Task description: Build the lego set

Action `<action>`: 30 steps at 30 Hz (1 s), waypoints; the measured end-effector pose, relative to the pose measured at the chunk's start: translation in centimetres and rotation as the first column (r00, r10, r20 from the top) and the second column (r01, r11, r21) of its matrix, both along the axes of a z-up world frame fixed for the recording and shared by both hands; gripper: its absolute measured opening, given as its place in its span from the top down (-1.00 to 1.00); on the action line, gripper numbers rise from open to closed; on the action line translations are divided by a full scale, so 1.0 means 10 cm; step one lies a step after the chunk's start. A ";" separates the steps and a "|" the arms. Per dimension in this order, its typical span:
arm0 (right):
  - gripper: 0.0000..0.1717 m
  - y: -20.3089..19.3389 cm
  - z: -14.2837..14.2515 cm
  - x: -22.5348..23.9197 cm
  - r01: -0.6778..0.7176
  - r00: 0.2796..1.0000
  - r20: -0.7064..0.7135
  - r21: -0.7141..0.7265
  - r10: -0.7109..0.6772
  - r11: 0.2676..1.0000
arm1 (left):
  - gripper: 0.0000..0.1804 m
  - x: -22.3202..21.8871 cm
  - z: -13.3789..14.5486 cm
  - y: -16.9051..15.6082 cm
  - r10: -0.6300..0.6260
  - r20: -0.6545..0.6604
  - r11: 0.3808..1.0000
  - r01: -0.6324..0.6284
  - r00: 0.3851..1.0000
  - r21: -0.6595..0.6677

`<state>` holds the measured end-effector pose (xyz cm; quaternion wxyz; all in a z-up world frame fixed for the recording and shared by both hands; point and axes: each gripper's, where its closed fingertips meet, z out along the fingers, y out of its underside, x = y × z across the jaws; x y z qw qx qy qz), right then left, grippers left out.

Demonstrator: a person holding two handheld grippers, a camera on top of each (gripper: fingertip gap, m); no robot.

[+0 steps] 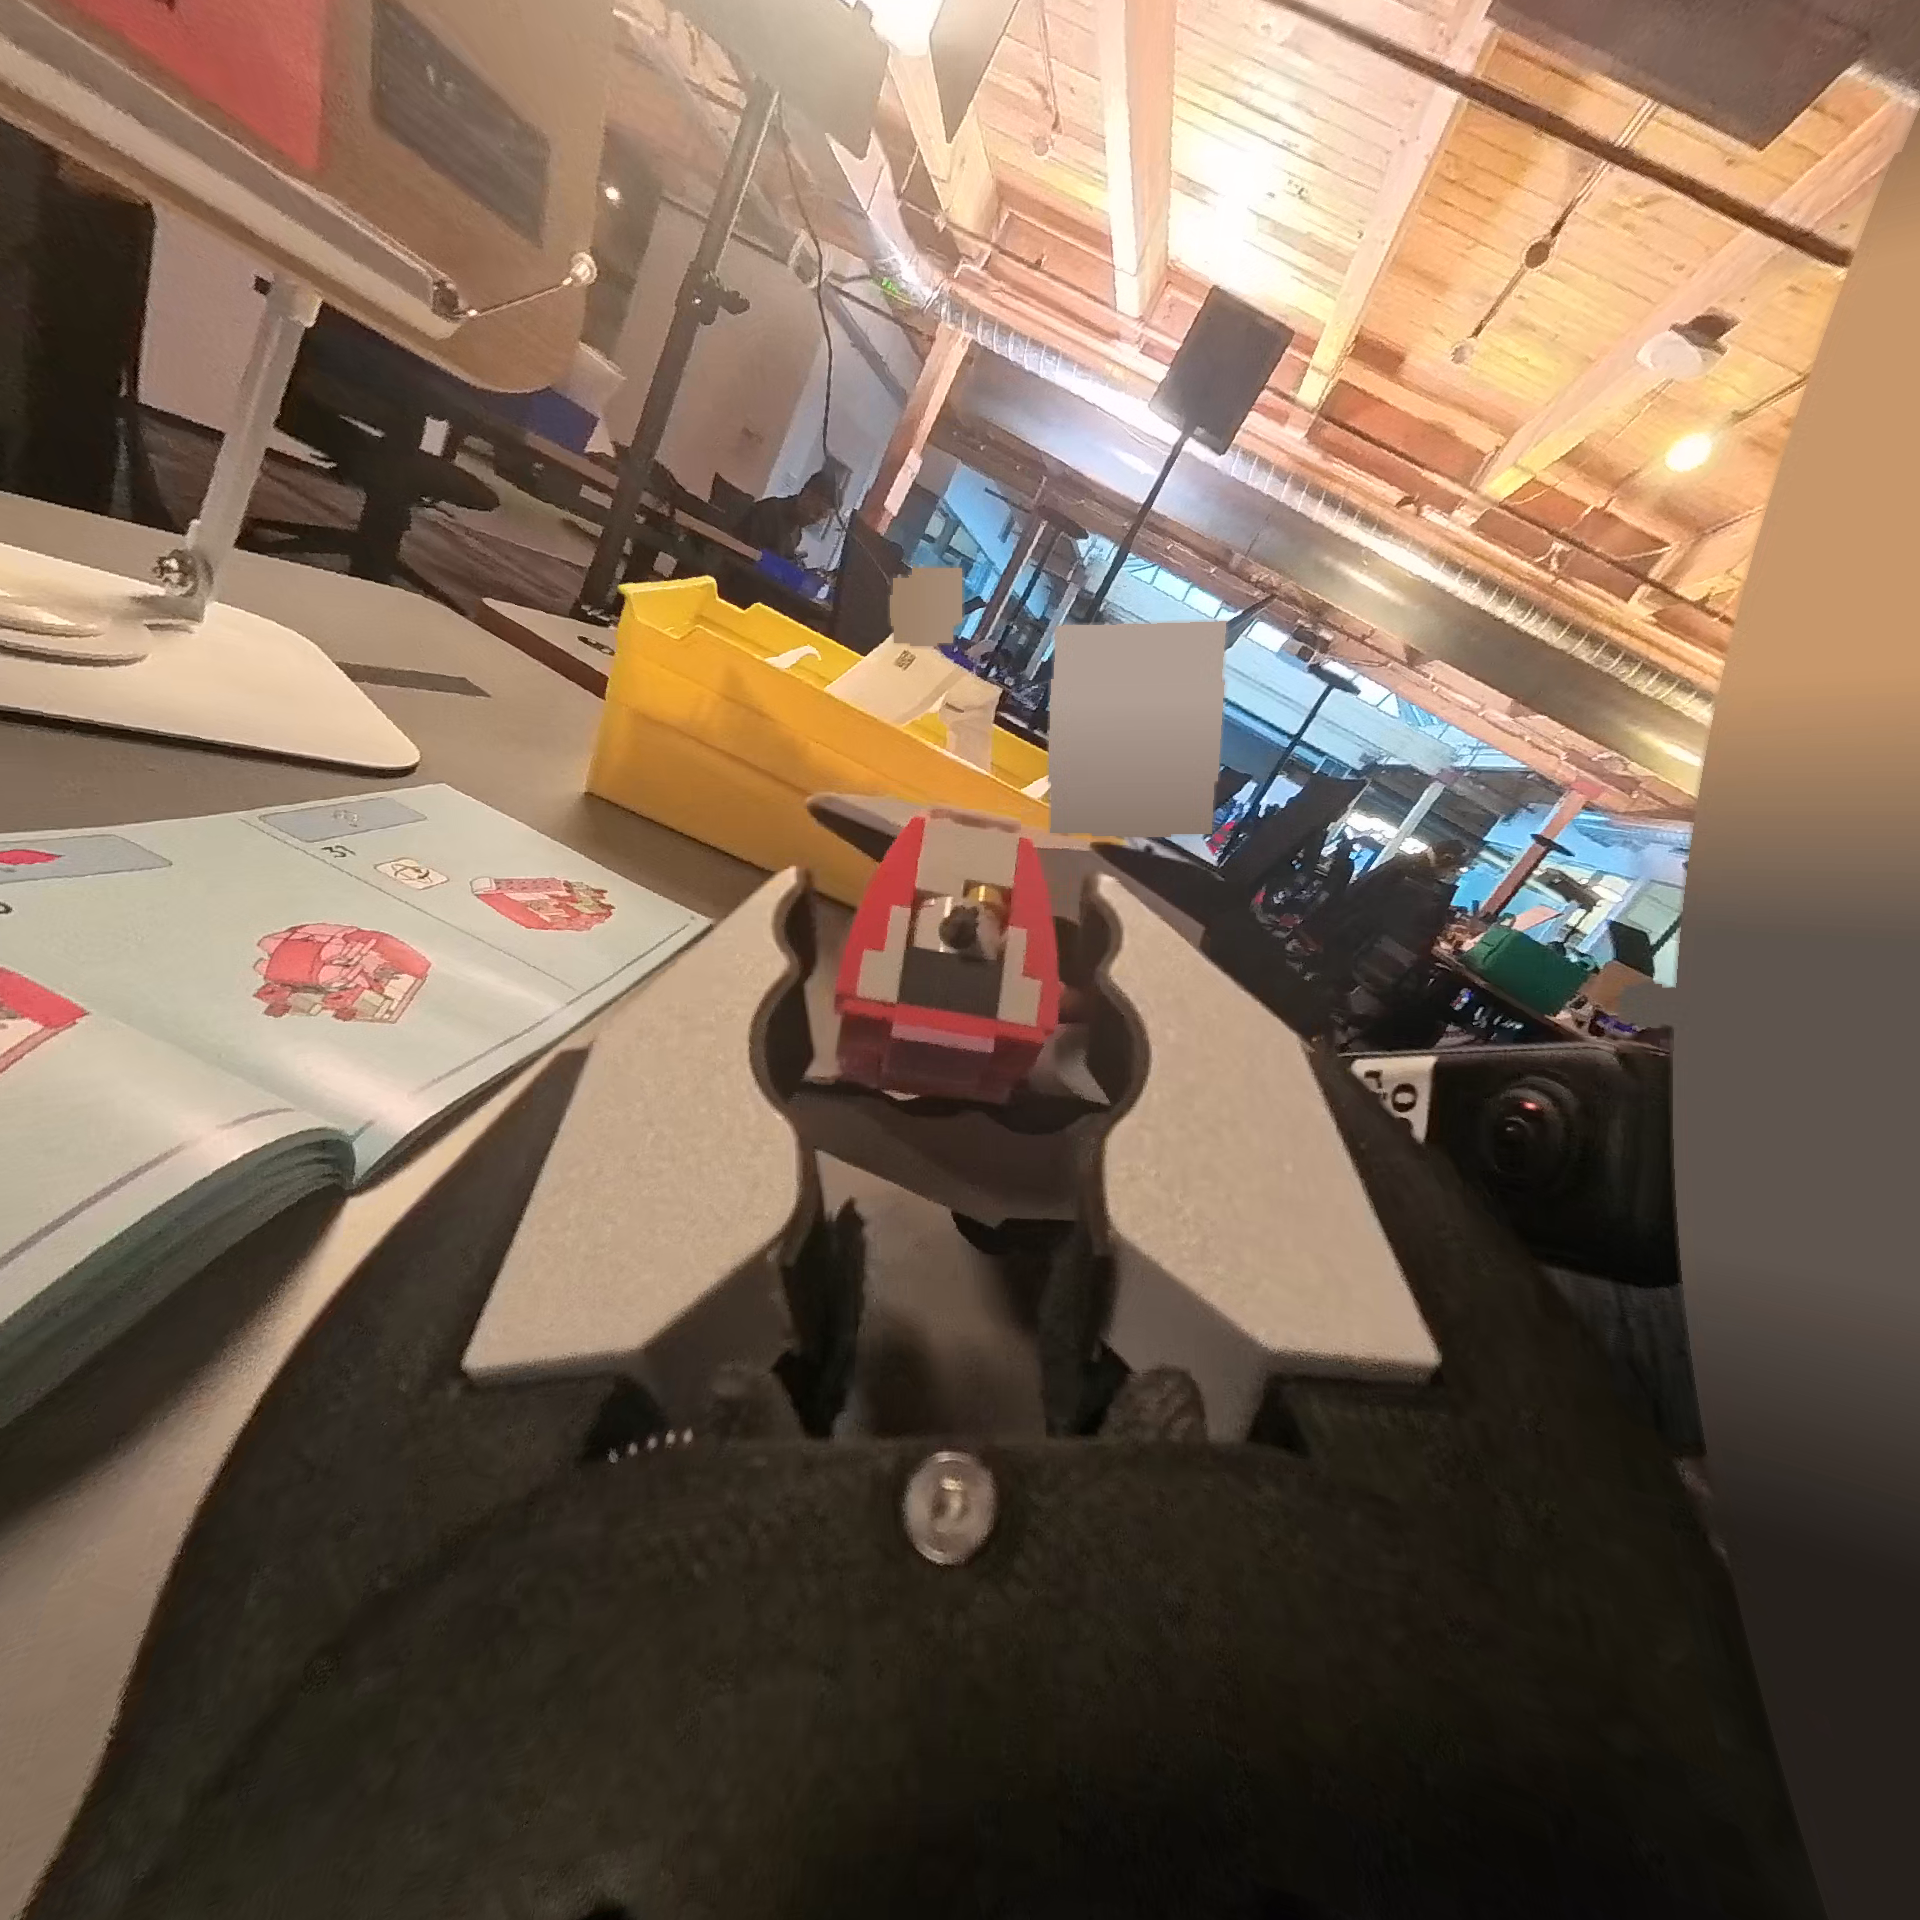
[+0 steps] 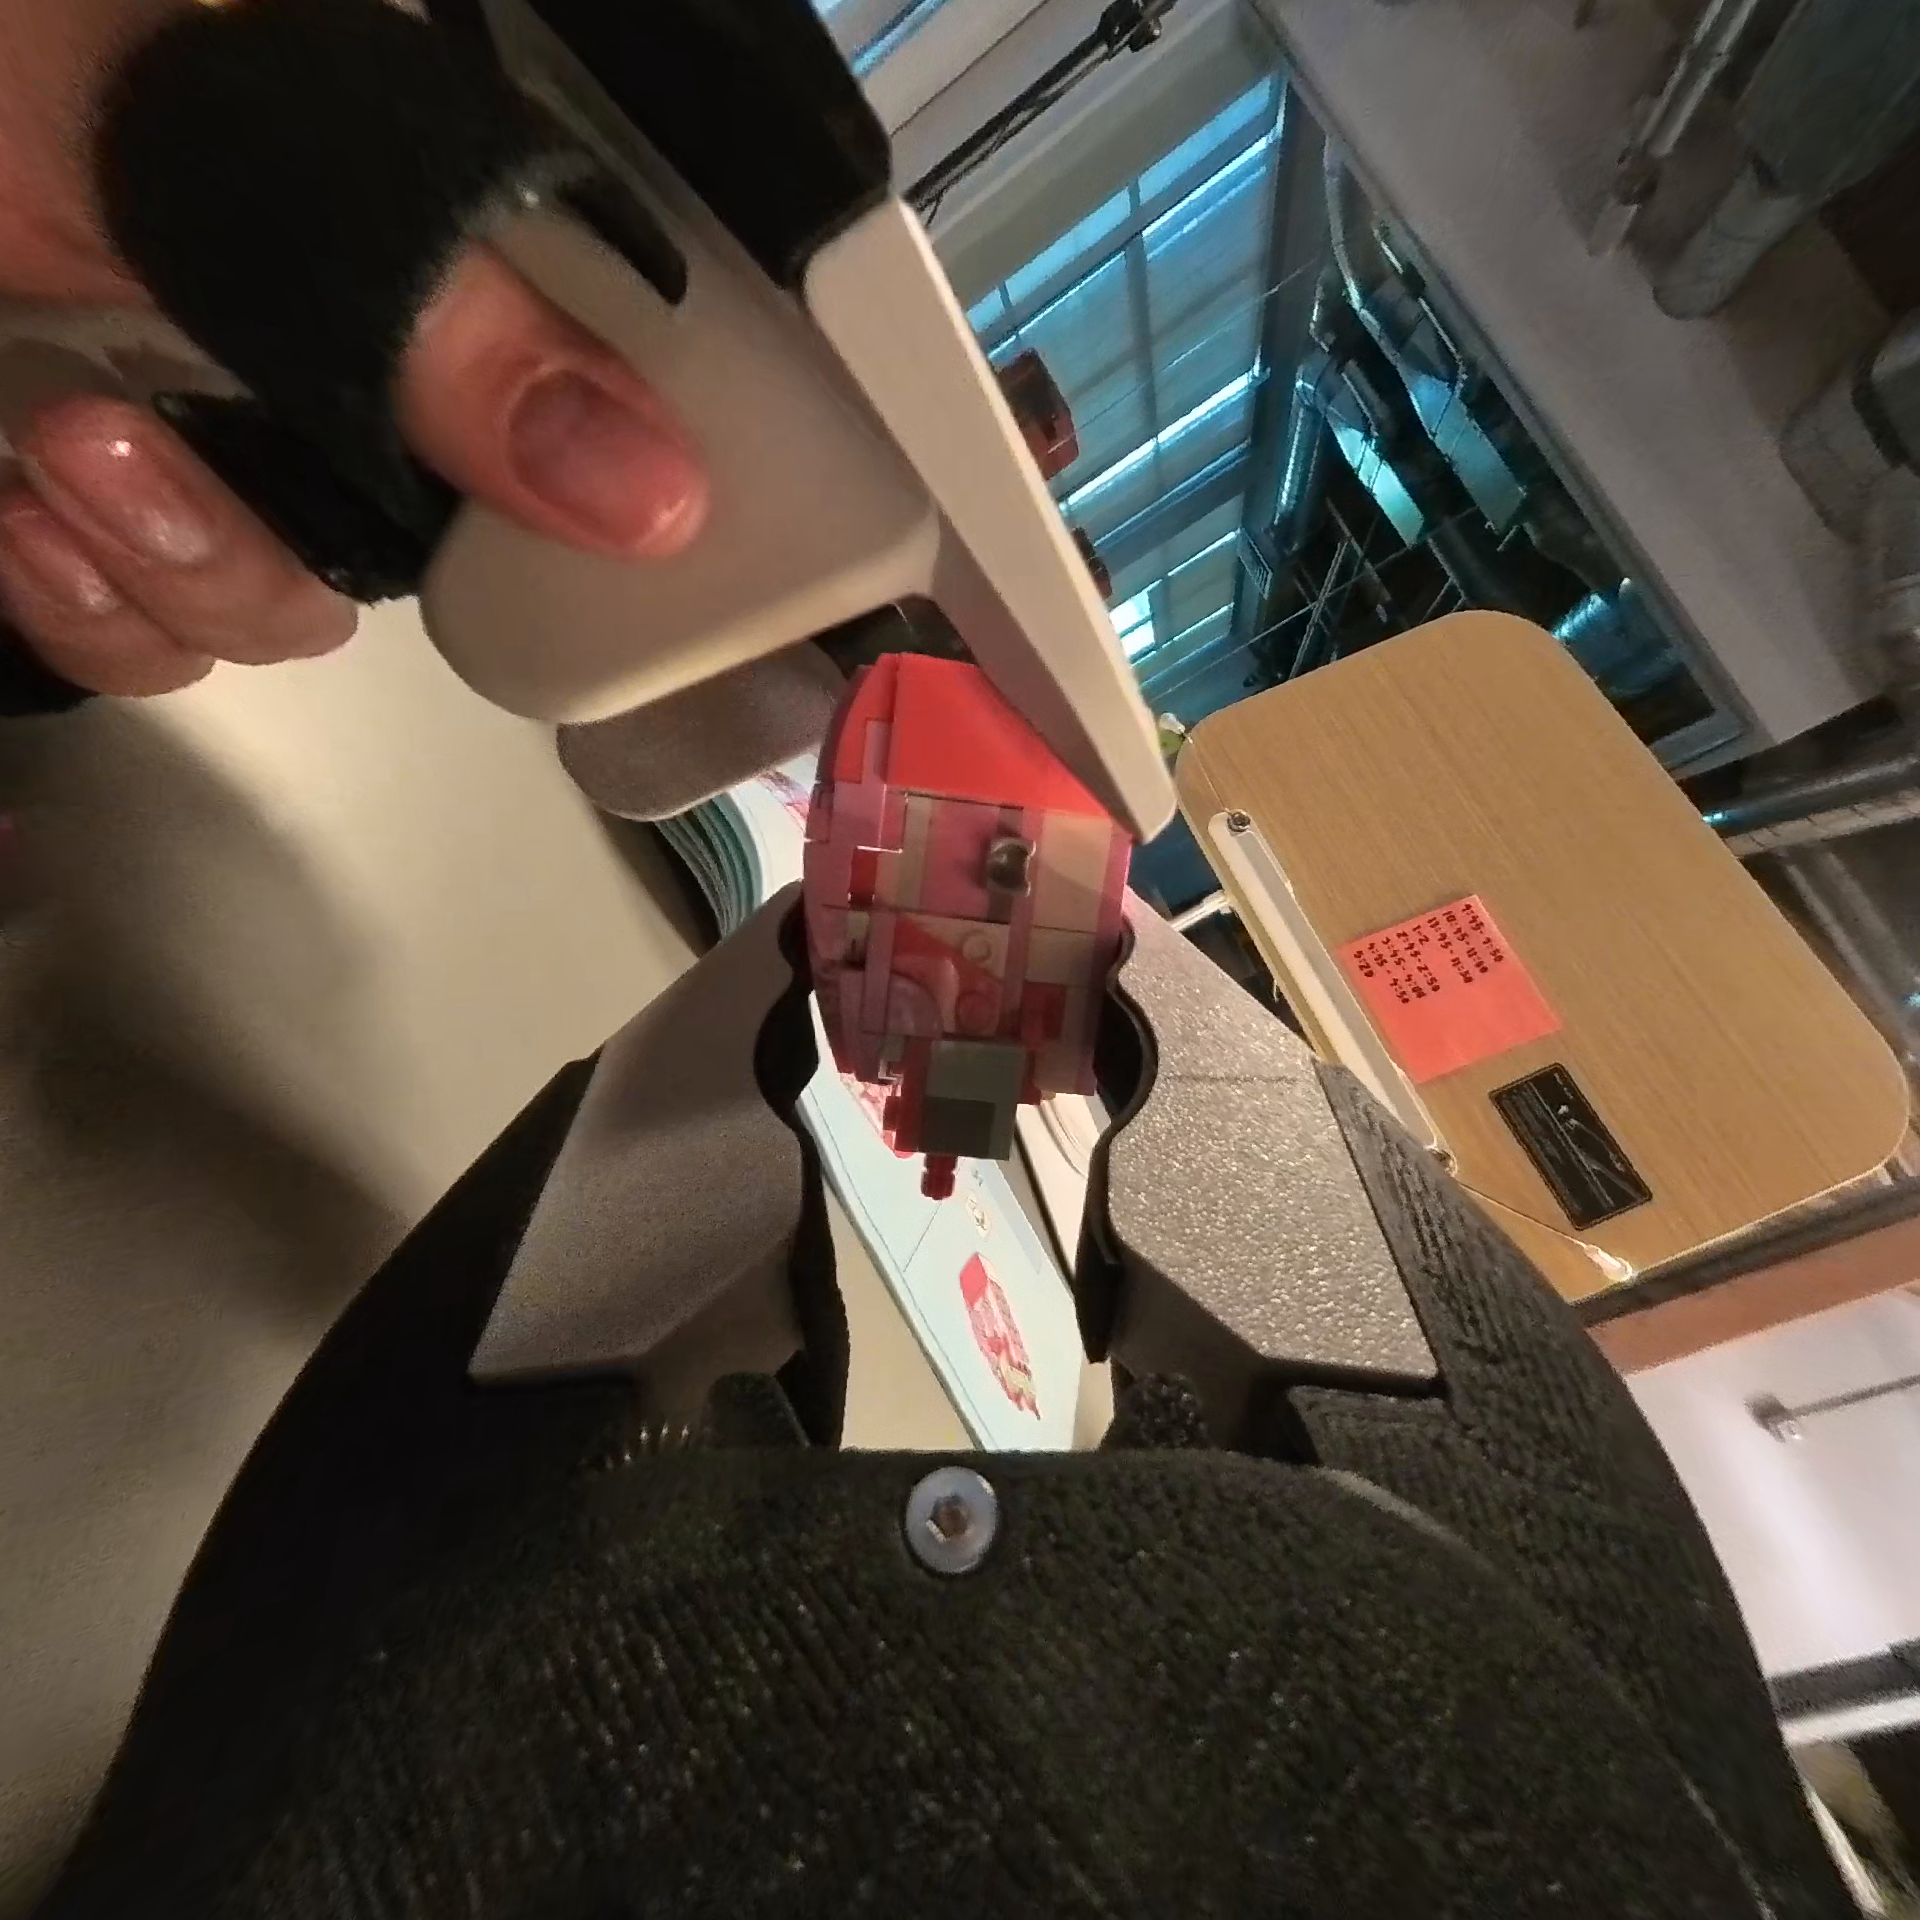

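Model (image 1: 951, 966): small brick build, red shell with grey and pink plates. It sits dead centre in both wrist views, pinched from two ends at once.

Left gripper (image 1: 945, 883): jaws part open, closed onto the red/grey end of the model. In the right wrist view its pale fingers (image 2: 1039, 707) come in from upper left and lie flat on the red sides.

Right gripper (image 2: 961, 935): jaws part open by about the same width, pads against the pink end. In the left wrist view its dark fingertips (image 1: 1153, 868) show just behind the model.

A hand (image 2: 312, 468) wraps the left gripper body in the upper left of the right wrist view.

Surroundings:
- The booklet (image 1: 312, 956) lies open on the surface (image 1: 499, 717) at left.
- The yellow bin (image 1: 727, 727) sits behind it, near centre.
- The wood-tone panel (image 2: 1507, 883) is at right in the right wrist view.

Model looks clear of the surface, carried only by the two grips.

My read on doing this well:
- Brick stacks split along seams, so squeeze across solid faces rather than plate edges.
- Hold both grips square and coaxial. Any twist between them shears the layers.
- Mind the small dark stud (image 1: 961, 920) on the facing side and put no pad load on it.
- Use light, even pressure, because the smooth red sides look slippery.
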<state>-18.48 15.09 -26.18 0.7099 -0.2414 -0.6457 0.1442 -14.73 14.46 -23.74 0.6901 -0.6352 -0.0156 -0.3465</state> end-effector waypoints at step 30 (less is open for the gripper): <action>0.52 -0.41 0.80 0.73 -0.288 0.812 0.209 -0.670 0.545 0.685 | 0.58 0.23 0.23 -0.25 -0.285 0.022 0.943 0.276 0.958 0.186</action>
